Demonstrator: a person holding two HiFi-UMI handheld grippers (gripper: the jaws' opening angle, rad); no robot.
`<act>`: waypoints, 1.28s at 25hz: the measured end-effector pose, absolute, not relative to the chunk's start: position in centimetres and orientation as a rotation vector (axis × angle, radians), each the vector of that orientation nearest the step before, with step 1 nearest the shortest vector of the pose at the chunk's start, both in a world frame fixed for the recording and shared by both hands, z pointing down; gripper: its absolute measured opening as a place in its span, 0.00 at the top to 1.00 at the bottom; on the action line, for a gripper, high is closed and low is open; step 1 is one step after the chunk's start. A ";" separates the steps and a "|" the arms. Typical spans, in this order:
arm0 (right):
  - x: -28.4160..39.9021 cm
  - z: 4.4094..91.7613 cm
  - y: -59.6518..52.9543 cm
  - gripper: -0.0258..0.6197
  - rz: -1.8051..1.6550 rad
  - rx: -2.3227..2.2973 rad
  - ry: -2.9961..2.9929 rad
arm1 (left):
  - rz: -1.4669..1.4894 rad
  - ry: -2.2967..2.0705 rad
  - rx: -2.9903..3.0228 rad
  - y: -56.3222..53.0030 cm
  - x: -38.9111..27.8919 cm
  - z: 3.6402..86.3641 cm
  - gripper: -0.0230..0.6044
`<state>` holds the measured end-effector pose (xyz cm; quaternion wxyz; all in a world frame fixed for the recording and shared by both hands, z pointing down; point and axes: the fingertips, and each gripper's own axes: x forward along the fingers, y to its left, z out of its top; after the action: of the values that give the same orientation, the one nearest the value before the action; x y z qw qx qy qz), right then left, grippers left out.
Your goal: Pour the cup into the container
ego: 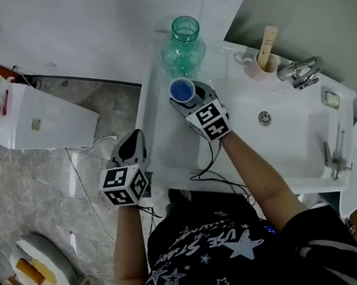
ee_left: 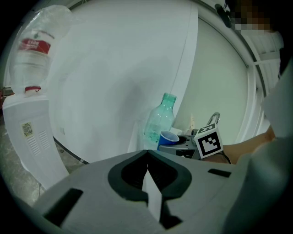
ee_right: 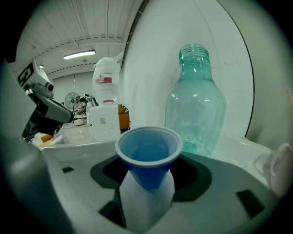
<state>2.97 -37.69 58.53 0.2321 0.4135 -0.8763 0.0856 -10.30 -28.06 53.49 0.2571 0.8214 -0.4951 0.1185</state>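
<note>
A blue plastic cup [ego: 182,91] stands upright between the jaws of my right gripper [ego: 189,100], which is shut on it over the white counter [ego: 167,154]. In the right gripper view the cup [ee_right: 149,153] fills the middle and its inside shows only blue. Just beyond it stands the container, a clear green bottle [ego: 183,42] with an open mouth [ee_right: 196,105], on the counter's far corner. My left gripper [ego: 132,147] hangs left of the counter over the floor, jaws together and nothing in them [ee_left: 147,160]. From the left gripper view the cup [ee_left: 168,138] and bottle [ee_left: 160,119] show ahead.
The sink basin [ego: 298,133] lies right of the cup, with a tap [ego: 299,72] and a beige mug holding a wooden stick [ego: 262,62] behind it. A second tap [ego: 337,157] is at the right rim. A white water dispenser [ego: 40,120] stands on the floor at left.
</note>
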 end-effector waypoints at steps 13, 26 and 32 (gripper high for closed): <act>2.3 59.6 -36.9 0.51 0.249 1.141 -2.400 | 0.324 -1.337 2.225 -27.5 -10.8 53.6 0.95; 3.4 60.1 -35.9 0.37 0.315 1.210 -2.333 | 0.315 -1.327 2.246 -26.0 -12.0 52.8 0.95; 4.3 58.8 -34.0 0.36 0.328 1.291 -2.317 | 0.295 -1.305 2.275 -24.2 -12.3 52.1 0.95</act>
<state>4.25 -34.02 58.85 0.2325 0.4700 -0.8431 0.1193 -12.35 -24.21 52.05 0.2485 0.8349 -0.4791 0.1082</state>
